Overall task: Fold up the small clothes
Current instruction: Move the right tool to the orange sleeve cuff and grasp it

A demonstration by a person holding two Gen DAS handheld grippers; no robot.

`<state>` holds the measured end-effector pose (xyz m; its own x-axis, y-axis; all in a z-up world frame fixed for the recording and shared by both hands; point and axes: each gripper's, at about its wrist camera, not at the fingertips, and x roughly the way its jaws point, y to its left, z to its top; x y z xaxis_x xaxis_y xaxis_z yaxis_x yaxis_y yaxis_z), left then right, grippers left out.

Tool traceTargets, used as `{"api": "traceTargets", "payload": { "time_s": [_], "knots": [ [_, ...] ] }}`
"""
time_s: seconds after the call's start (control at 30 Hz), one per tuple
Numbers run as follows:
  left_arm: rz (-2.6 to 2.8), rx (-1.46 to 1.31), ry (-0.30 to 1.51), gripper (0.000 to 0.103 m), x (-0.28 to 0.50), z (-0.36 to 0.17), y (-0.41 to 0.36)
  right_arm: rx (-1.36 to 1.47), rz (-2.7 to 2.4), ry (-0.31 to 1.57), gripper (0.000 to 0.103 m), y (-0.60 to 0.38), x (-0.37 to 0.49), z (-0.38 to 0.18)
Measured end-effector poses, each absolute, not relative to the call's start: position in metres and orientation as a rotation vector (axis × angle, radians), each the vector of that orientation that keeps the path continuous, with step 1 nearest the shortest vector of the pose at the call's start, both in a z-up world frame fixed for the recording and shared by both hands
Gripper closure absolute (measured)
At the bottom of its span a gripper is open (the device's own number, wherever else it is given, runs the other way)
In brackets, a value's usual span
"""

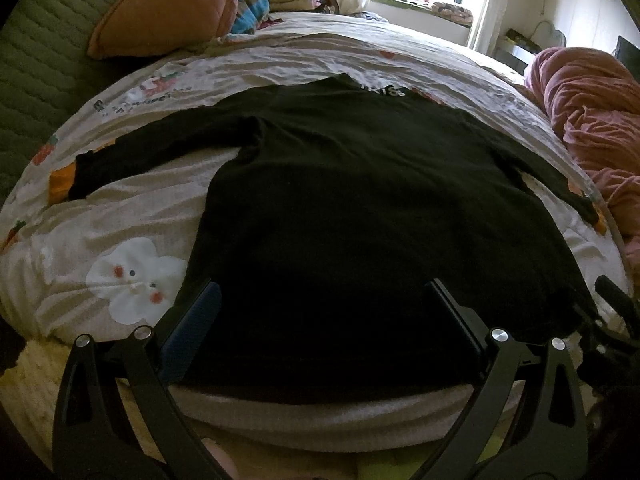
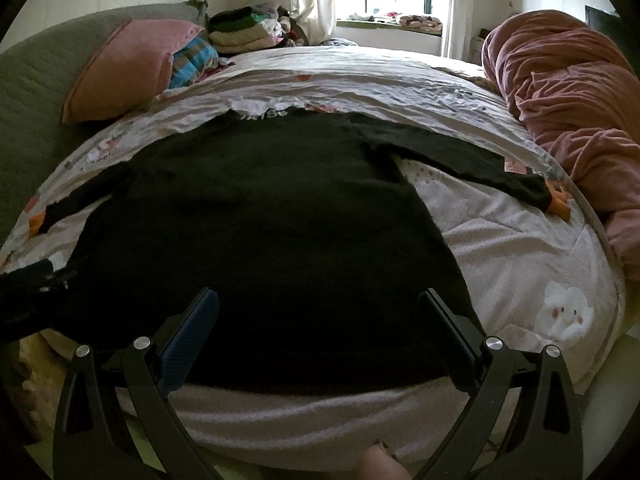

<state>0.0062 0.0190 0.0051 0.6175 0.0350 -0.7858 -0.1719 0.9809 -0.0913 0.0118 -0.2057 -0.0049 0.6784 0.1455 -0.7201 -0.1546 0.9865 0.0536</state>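
Observation:
A black long-sleeved shirt (image 1: 352, 200) lies flat on the bed, hem toward me, collar with white lettering at the far end, both sleeves spread out sideways. It also shows in the right wrist view (image 2: 264, 216). My left gripper (image 1: 324, 312) is open and empty, its fingers wide apart just above the hem's left part. My right gripper (image 2: 320, 316) is open and empty, above the hem's right part. The right gripper's tip shows at the right edge of the left wrist view (image 1: 612, 308).
The bed has a white quilt (image 1: 132, 216) with cartoon prints. A pink pillow (image 1: 168, 12) and a pile of folded clothes (image 2: 244, 32) lie at the far left. A bunched pink blanket (image 2: 568, 92) lies along the right side. A window is behind.

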Motion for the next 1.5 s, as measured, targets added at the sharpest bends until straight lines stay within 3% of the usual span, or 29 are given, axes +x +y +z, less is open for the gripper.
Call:
{"api": "traceTargets", "payload": {
  "time_s": [1.0,1.5],
  "knots": [
    [0.176,-0.184,0.929,0.008,0.137,0.017,0.012,0.162,0.146,0.827,0.004,-0.261,0.168,0.01],
    [0.158,-0.174,0.954,0.008,0.189,0.001,0.004,0.332,-0.113,0.847,0.004,-0.361,0.207,-0.018]
  ]
}}
